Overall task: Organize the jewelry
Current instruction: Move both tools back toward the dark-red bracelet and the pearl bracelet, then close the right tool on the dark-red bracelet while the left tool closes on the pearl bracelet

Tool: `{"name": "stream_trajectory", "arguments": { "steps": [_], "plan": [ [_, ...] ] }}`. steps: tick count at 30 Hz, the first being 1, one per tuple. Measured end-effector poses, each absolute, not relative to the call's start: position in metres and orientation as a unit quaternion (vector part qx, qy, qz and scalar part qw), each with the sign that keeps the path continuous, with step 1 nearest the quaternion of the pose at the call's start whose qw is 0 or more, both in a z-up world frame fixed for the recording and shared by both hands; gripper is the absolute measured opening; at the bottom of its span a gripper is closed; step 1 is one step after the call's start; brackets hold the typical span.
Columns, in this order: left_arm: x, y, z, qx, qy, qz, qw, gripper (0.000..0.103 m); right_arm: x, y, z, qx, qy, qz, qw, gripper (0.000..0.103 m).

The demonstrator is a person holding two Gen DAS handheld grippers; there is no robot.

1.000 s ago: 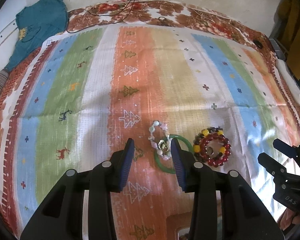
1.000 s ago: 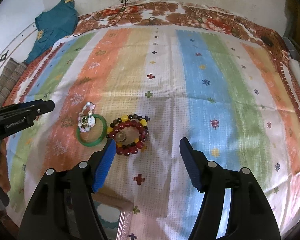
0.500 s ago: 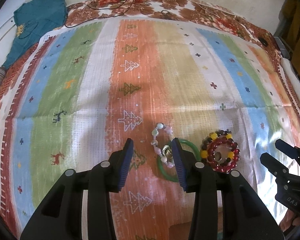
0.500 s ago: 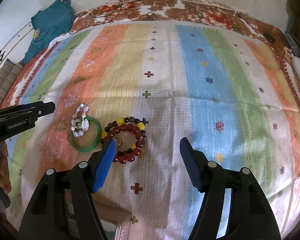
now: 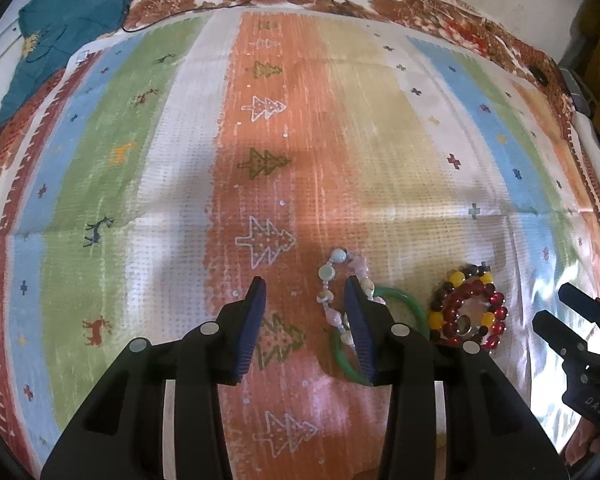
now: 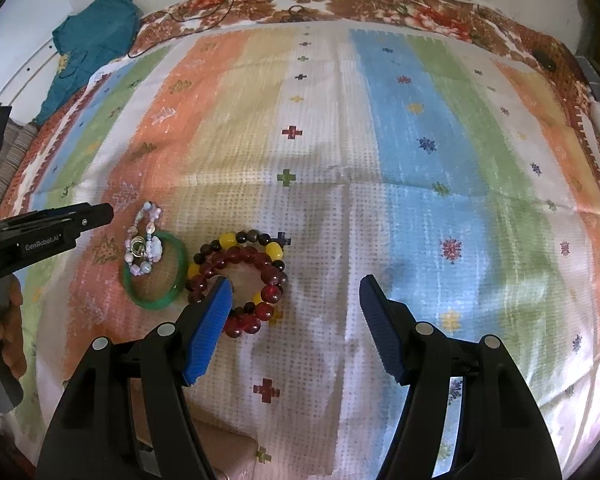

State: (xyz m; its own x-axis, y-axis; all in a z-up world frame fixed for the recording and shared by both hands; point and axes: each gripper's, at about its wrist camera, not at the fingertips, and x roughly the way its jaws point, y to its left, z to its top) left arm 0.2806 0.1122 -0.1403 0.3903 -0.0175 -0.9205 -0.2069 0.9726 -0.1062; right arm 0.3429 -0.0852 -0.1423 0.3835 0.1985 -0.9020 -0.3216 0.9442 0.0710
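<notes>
round glossy bead bracelets, smooth green bangle, woven striped cloth

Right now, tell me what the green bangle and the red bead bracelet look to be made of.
Green bangle: one smooth, solid, glossy ring, slightly translucent; looks like jade or glass, possibly plastic.
Red bead bracelet: round, see-through dark red beads with bright glints, plus opaque yellow and dark ones; glass or resin, I cannot tell which.

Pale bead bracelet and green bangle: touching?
Touching. The right wrist view shows the pale bead bracelet draped over the green bangle, its lower beads lying across the bangle's rim.
</notes>
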Motion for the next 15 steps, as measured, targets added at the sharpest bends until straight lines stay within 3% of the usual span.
{"name": "stream_trajectory", "arguments": {
  "steps": [15],
  "plan": [
    [0.292,0.113,-0.160,-0.098,0.562,0.049,0.820,0.040,0.349,-0.072,-0.163,-0.073,0.555,0.162,0.813,0.066]
  ]
}}
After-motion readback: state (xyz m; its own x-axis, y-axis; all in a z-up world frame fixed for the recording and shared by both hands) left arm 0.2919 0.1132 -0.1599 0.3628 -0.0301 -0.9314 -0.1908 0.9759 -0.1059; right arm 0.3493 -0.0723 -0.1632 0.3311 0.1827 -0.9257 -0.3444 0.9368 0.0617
